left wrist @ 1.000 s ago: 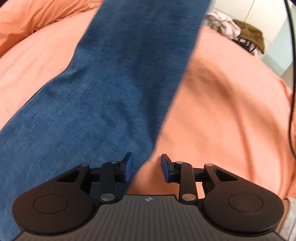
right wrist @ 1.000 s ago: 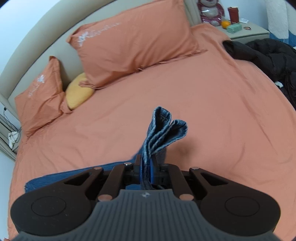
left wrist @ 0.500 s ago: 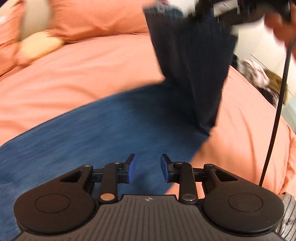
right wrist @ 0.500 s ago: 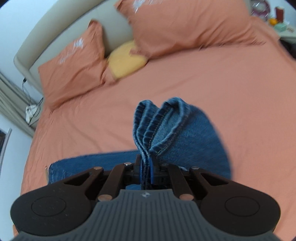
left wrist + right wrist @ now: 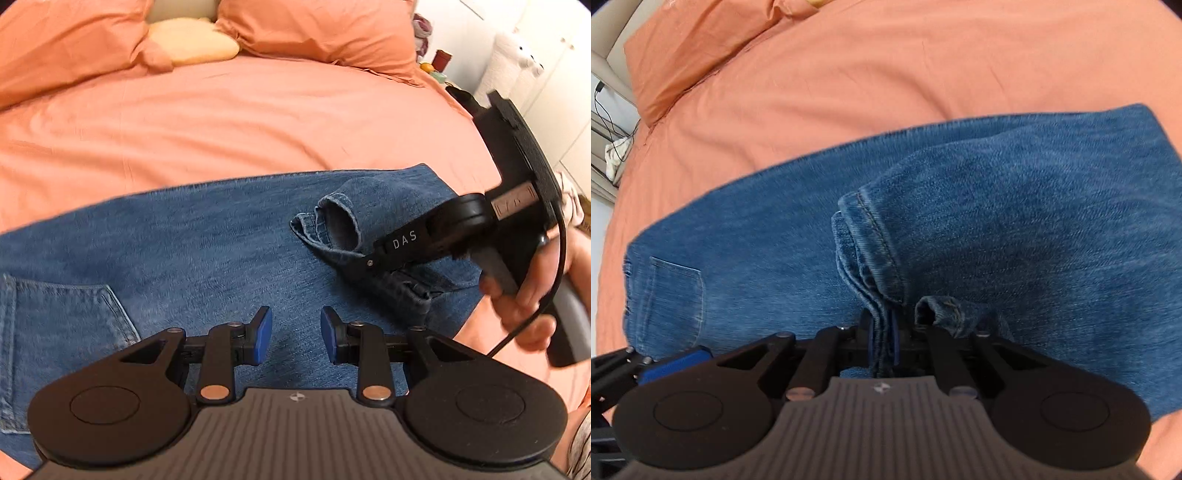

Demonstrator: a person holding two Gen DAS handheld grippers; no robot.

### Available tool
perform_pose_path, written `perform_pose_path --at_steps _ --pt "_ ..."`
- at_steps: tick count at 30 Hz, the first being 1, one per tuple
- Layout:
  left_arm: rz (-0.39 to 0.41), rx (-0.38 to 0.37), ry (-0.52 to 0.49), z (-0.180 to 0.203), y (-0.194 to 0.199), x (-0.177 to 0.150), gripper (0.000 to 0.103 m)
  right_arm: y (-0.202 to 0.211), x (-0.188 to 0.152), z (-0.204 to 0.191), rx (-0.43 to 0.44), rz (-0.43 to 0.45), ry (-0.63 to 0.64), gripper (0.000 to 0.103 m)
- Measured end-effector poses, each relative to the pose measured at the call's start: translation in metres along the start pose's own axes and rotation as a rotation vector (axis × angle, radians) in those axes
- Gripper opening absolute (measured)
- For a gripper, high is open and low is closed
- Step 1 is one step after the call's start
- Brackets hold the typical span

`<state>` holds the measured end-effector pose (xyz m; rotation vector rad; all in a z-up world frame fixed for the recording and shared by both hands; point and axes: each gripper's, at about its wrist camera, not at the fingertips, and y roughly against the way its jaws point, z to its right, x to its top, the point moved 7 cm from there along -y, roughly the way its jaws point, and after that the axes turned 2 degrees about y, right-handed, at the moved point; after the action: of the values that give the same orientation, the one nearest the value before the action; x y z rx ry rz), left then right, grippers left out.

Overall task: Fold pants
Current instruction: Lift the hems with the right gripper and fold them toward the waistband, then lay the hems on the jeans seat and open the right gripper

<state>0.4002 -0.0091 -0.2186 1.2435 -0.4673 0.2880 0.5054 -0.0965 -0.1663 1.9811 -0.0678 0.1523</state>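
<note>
Your left tool [image 5: 294,334] hovers with its blue pads spread and empty just above the near edge of the jeans [image 5: 207,240], which lie flat across the orange bed [image 5: 236,122]; bring it down to pin the lower layer before the cuffs are let go. Your right tool [image 5: 884,341] is pinching the bunched leg hems [image 5: 875,251], carried back over the thigh section, so in my judgement you should lay them square toward the back pocket [image 5: 677,295] and waistband end, edges aligned, then release and smooth out the puckered cuff.
</note>
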Motion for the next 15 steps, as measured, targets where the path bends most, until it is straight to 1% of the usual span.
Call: perform_pose_path --at_steps 1,3,4,5,7,9,11,13,14,15 --pt "-0.001 -0.005 0.008 0.000 -0.003 0.000 0.036 0.000 -0.001 -0.001 0.011 0.008 -0.013 0.015" --pt "0.003 -0.013 0.013 -0.004 0.003 -0.004 0.036 0.007 -0.002 -0.006 0.050 0.018 -0.021 0.026" --pt "0.007 -0.014 0.014 -0.002 0.002 -0.003 0.036 0.014 0.000 -0.006 0.068 0.028 -0.014 0.027" --pt "0.011 -0.017 0.016 -0.001 0.004 -0.003 0.036 0.024 0.000 -0.007 0.086 0.046 -0.003 0.031" --pt "0.016 -0.018 0.020 0.002 0.005 -0.002 0.036 0.046 -0.003 -0.008 0.099 0.104 0.028 0.036" --pt "0.027 -0.010 0.021 0.003 0.006 -0.002 0.036 0.061 -0.008 -0.006 0.074 0.147 0.080 0.042" --pt "0.035 0.000 0.022 0.006 0.010 -0.003 0.036 0.067 -0.015 0.002 0.007 0.160 0.150 0.048" --pt "0.036 -0.002 0.025 0.008 0.012 -0.005 0.036 0.068 -0.019 0.006 -0.069 0.186 0.229 0.048" --pt "0.038 -0.006 0.024 0.010 0.014 -0.006 0.036 0.070 -0.020 0.010 -0.092 0.205 0.262 0.053" --pt "0.042 -0.004 0.018 0.011 0.017 -0.007 0.036 0.069 -0.022 0.010 -0.104 0.214 0.293 0.061"
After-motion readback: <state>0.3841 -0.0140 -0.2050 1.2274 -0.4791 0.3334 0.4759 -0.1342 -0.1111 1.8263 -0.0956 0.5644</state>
